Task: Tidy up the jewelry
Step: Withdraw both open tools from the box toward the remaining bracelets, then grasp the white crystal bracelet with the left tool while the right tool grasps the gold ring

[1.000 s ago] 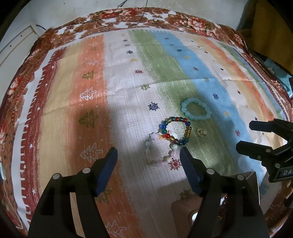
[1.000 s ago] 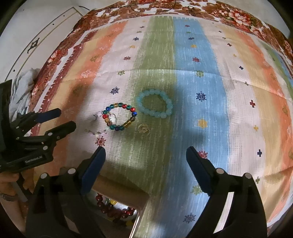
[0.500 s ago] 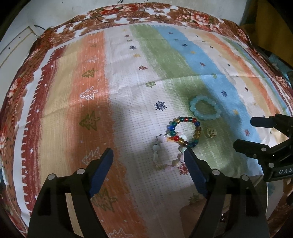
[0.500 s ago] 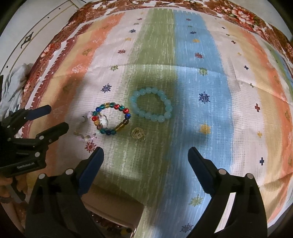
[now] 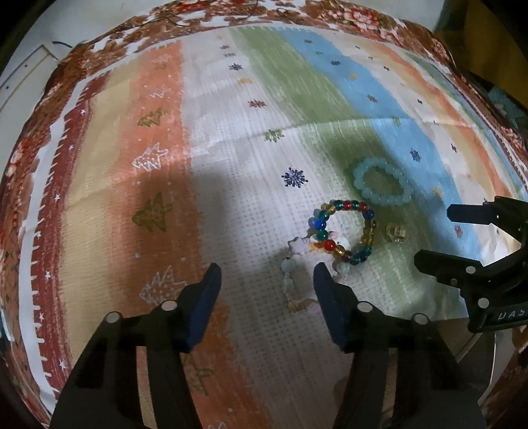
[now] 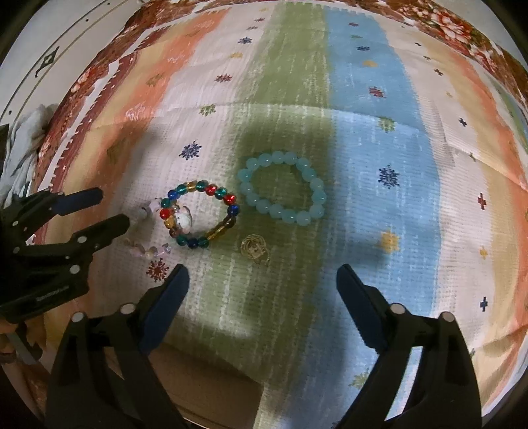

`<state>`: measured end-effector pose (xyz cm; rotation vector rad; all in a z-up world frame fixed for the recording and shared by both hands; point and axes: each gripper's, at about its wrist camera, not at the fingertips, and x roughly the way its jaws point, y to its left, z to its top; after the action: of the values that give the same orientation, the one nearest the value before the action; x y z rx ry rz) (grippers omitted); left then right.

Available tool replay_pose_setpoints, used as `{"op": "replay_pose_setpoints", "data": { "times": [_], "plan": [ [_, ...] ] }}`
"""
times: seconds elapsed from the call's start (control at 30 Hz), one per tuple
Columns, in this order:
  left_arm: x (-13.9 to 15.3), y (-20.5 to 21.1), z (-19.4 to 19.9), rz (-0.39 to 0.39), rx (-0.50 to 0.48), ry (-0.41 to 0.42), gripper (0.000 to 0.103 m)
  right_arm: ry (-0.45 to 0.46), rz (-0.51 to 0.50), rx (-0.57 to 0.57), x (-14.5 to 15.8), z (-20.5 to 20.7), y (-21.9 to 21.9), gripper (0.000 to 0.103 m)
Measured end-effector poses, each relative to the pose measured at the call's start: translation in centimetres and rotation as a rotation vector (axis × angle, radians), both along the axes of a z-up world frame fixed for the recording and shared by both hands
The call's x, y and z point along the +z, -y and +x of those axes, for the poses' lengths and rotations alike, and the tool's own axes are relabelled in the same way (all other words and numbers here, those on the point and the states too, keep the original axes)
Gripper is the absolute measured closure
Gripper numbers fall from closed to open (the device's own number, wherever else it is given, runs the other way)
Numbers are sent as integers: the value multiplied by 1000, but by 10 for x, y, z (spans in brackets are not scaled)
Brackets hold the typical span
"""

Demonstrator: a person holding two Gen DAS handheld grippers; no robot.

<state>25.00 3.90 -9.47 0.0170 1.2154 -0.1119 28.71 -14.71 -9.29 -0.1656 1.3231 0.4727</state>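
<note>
On the striped cloth lie a pale blue bead bracelet (image 6: 283, 187) (image 5: 381, 181), a multicolour bead bracelet (image 6: 199, 213) (image 5: 343, 231), a pale pastel bead bracelet (image 5: 295, 274) (image 6: 148, 231) partly under it, and a small gold ring (image 6: 254, 249) (image 5: 396, 232). My left gripper (image 5: 267, 280) is open and empty, its right finger close to the pastel bracelet; it also shows in the right wrist view (image 6: 109, 211). My right gripper (image 6: 264, 280) is open and empty, just short of the gold ring; it shows at the right of the left wrist view (image 5: 439, 236).
A brown box (image 6: 204, 386) sits at the near edge under my right gripper. The cloth's floral border (image 5: 330, 16) runs along the far edge. A white rag (image 6: 19, 142) lies off the cloth at left.
Both grippers have moved forward and lower toward the jewelry. The left gripper's jaws have narrowed somewhat. The box has slid mostly out of the left view.
</note>
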Motion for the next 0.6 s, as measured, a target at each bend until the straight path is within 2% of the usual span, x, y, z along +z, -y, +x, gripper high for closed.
{"op": "replay_pose_setpoints", "data": {
  "times": [0.37, 0.6],
  "plan": [
    [-15, 3, 10, 9, -20, -38, 59, -40, 17, 7, -11, 6, -6, 37],
    [-21, 3, 14, 14, -29, -50, 71, -60, 12, 8, -19, 12, -9, 43]
  ]
}}
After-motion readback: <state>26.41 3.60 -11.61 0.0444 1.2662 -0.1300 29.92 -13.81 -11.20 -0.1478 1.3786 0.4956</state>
